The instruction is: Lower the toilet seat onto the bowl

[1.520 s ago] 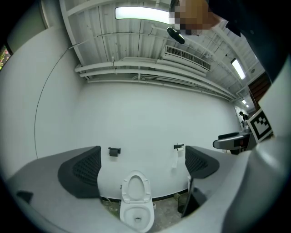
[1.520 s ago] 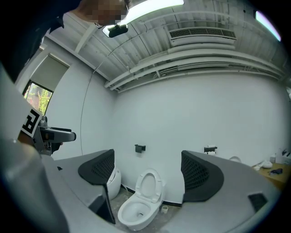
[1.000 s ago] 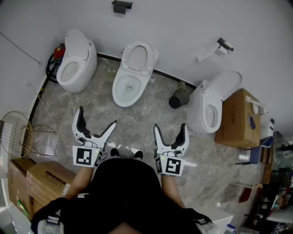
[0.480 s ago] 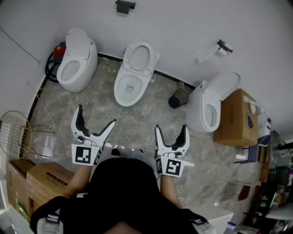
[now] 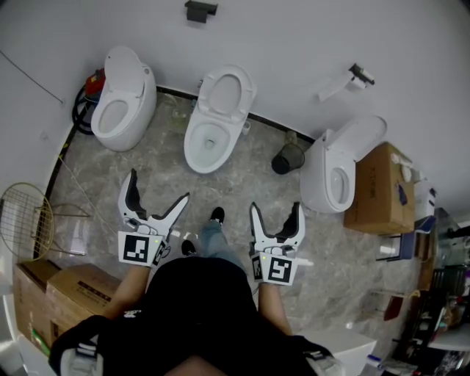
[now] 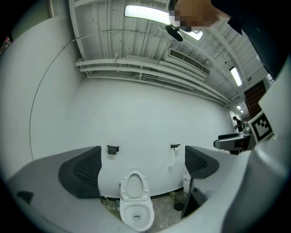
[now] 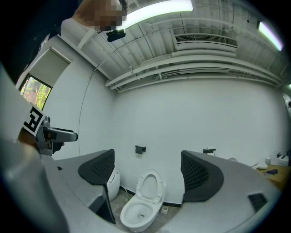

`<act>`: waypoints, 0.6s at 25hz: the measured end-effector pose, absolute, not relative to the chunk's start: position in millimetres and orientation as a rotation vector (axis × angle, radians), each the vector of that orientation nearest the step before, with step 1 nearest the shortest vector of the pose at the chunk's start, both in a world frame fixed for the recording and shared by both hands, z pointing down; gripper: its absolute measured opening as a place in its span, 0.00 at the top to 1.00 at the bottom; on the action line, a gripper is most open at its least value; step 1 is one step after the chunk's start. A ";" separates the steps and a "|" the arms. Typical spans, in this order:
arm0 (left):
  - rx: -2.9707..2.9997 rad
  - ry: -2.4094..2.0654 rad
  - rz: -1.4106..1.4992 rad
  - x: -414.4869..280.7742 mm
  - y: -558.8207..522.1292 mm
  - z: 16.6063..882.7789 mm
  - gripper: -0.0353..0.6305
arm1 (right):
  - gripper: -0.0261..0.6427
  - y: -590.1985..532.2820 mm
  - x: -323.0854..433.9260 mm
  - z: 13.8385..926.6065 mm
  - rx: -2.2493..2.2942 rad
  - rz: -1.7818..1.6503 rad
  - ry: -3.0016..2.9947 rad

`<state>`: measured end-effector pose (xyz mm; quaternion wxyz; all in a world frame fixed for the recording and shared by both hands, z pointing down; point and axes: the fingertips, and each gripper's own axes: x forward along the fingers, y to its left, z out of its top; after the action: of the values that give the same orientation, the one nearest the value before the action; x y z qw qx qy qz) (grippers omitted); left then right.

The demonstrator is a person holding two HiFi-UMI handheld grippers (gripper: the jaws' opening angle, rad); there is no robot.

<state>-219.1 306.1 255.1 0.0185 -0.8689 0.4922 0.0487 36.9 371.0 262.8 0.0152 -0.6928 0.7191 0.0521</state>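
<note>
- My left gripper (image 5: 158, 187) has its jaws spread wide and holds nothing. Through the gap, its own view shows only the wall and the toilet far off.
- My right gripper (image 5: 275, 208) is just as wide open and just as empty. It is held about level with the left one, and the person's leg (image 5: 213, 239) and black shoe (image 5: 217, 214) are between the two.
- The toilet seat (image 5: 225, 92) is at 12 o'clock from both grippers. It stands upright, leaning back toward the white wall, well apart from either gripper.
- The bowl (image 5: 208, 141) in front of it is uncovered and sits on the grey marbled floor (image 5: 242, 183).
- A second toilet (image 5: 121, 99) stands at about 10 o'clock from the left gripper, near the corner. Behind it is something red and black that I cannot identify.
- A third toilet (image 5: 336, 172) stands at about 1 o'clock from the right gripper with its lid up. A cardboard box (image 5: 382, 187) is just beside it at its 3 o'clock.
- A dark bin (image 5: 288, 158) stands by the wall between the middle toilet and the third one.
- A black holder (image 5: 198, 10) is on the wall at 12 o'clock above the seat, and a paper roll holder (image 5: 354, 76) is off at 2 o'clock.
- A wire basket (image 5: 26, 220) is at 9 o'clock from the left gripper, and more boxes (image 5: 66, 290) are at 7 o'clock.
</note>
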 end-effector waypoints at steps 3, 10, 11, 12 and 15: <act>-2.695 1.520 0.143 -216.3 295.1 254.7 0.12 | 0.30 359.3 37.8 261.9 -2.143 0.159 2.237; -2.683 1.538 0.143 -212.2 256.8 261.7 0.12 | 0.30 316.4 48.7 269.7 -2.131 0.177 2.235; -2.686 1.538 0.141 -210.6 250.1 262.0 0.12 | 0.30 308.9 50.6 269.5 -2.129 0.174 2.235; -2.691 1.536 0.137 -208.5 242.9 262.1 0.12 | 0.30 300.9 52.5 268.5 -2.125 0.173 2.235; -2.698 1.536 0.120 -201.7 218.5 262.2 0.12 | 0.30 275.2 60.5 268.8 -2.108 0.174 2.233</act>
<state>-201.7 218.5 262.2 0.0174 -0.8683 0.4942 0.0386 60.5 275.2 268.8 0.0331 -0.6849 0.7257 0.0566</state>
